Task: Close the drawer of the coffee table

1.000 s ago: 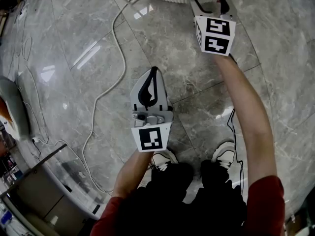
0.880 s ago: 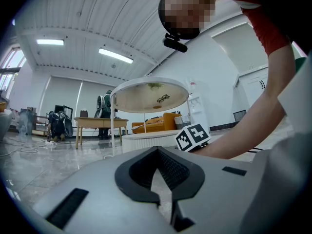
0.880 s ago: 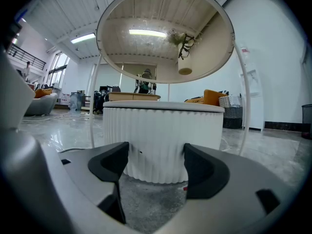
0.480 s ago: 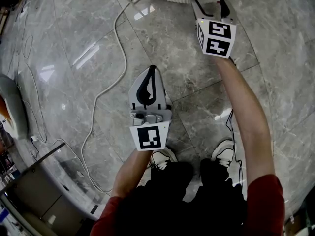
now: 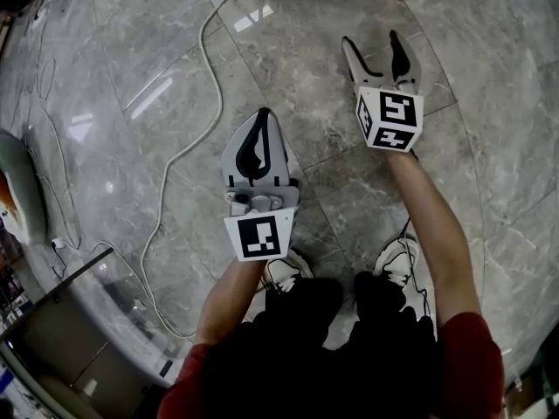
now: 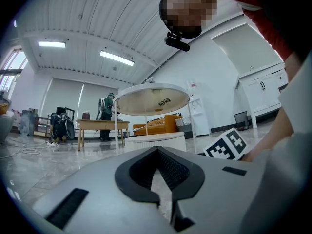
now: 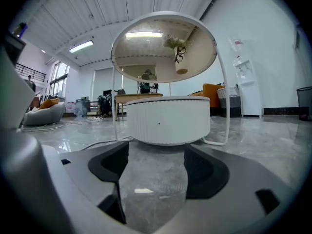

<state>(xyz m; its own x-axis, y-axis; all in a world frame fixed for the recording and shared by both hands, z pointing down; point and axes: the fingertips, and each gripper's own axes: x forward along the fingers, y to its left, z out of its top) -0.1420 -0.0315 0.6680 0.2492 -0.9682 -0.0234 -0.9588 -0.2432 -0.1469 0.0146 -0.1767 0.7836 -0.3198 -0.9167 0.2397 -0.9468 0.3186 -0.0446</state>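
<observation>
While both grippers hang low over the glossy grey marble floor (image 5: 131, 68), the left gripper (image 5: 263, 116) has its jaws pressed together on nothing and the right gripper (image 5: 370, 44) is spread wide, empty. A thin white cable (image 5: 206, 59) snakes past on the left. Ahead stands the coffee table (image 7: 168, 123), a ribbed white drum under a round top; no drawer gap shows. An off-centre push could skid it across the polished stone.
</observation>
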